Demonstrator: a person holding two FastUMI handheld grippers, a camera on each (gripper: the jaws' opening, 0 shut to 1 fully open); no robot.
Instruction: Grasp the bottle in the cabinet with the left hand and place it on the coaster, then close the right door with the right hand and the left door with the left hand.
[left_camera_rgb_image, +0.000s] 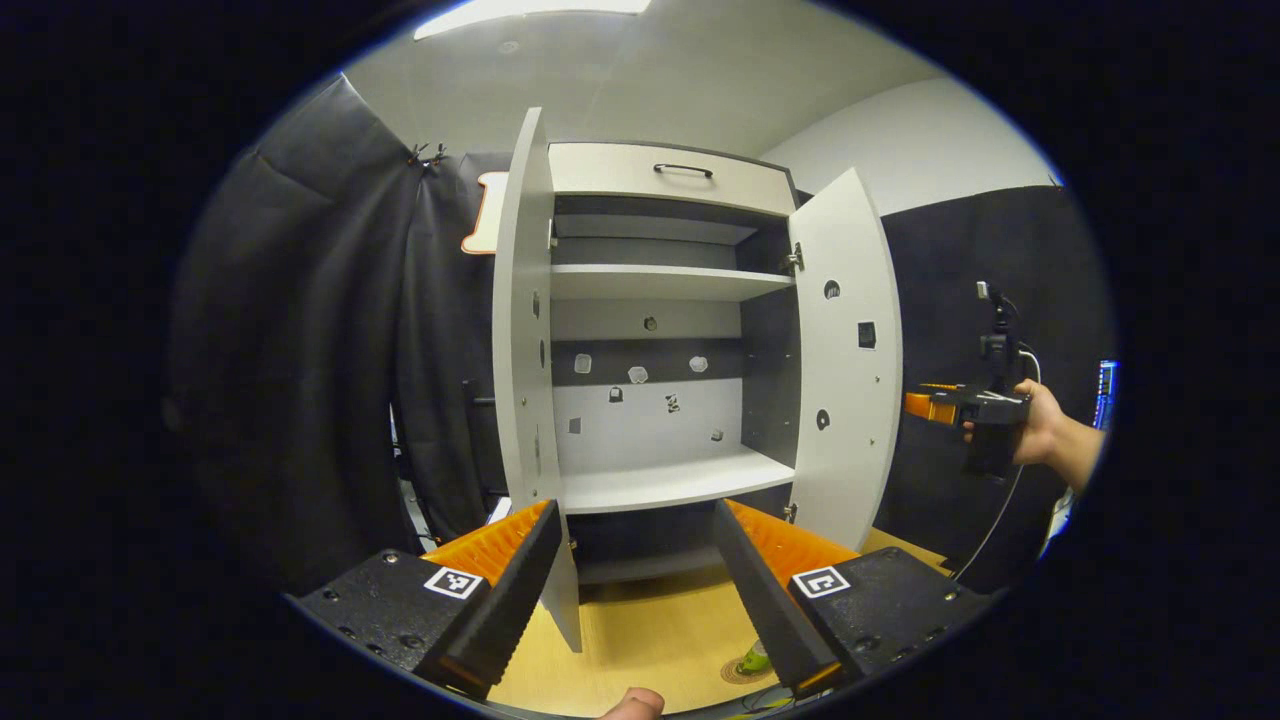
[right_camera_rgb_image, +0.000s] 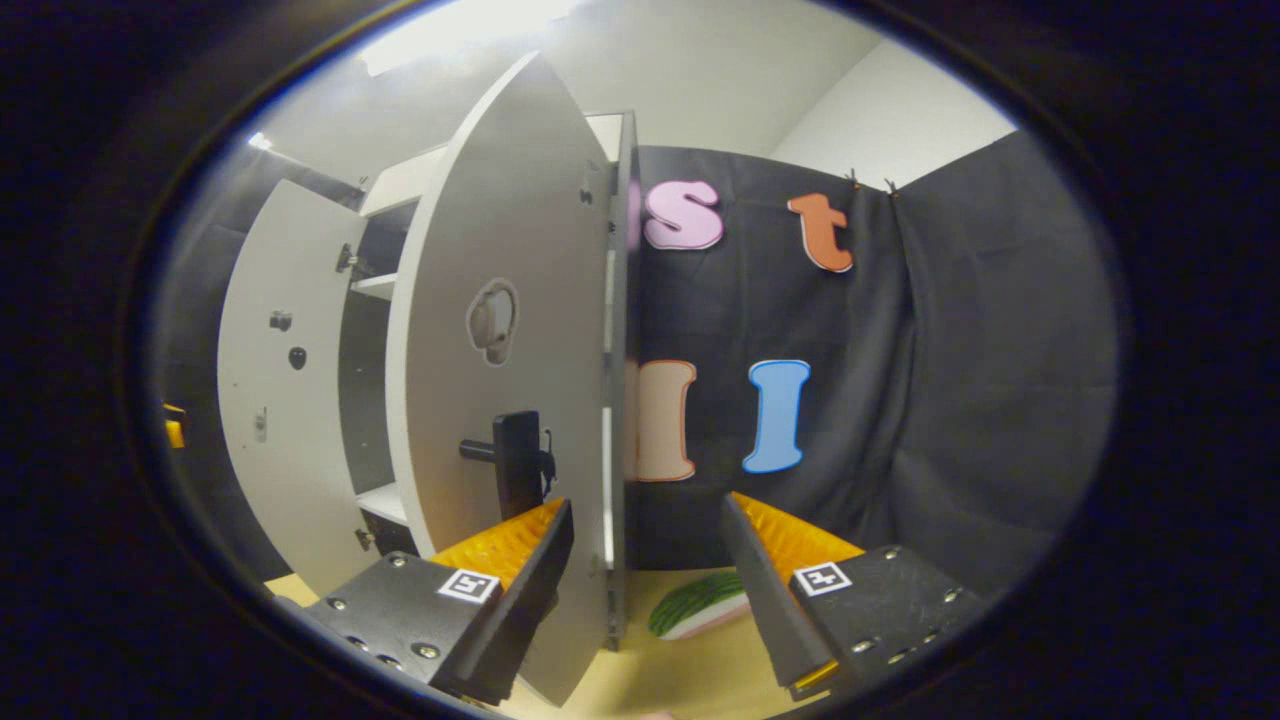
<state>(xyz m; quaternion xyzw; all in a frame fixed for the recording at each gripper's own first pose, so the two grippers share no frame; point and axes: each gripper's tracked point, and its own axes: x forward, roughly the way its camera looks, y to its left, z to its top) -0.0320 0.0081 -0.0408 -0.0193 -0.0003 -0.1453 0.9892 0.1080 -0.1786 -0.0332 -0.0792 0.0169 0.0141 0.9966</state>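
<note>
The white cabinet (left_camera_rgb_image: 650, 170) stands with both doors swung out and its shelves (left_camera_rgb_image: 660, 485) bare. My left gripper (left_camera_rgb_image: 635, 560) hangs open in front of it, close to the left door (left_camera_rgb_image: 522, 350). Low on the table, a round coaster (left_camera_rgb_image: 738, 674) carries a small green-topped thing (left_camera_rgb_image: 757, 658), probably the bottle, half hidden by my finger. Farther right, a hand holds the right gripper (left_camera_rgb_image: 925, 402) just outside the right door (left_camera_rgb_image: 845, 380). In the right gripper view, my right gripper (right_camera_rgb_image: 645, 560) is open, the right door (right_camera_rgb_image: 500, 250) stands edge-on between its fingers, and the handle (right_camera_rgb_image: 518, 465) sits just left.
The wooden table top (left_camera_rgb_image: 650, 630) runs under the cabinet. A green-and-white striped object (right_camera_rgb_image: 700, 605) lies on it right of the cabinet. Black cloth (left_camera_rgb_image: 320, 350) walls the booth on both sides. The left door (right_camera_rgb_image: 265, 400) shows beyond the right one.
</note>
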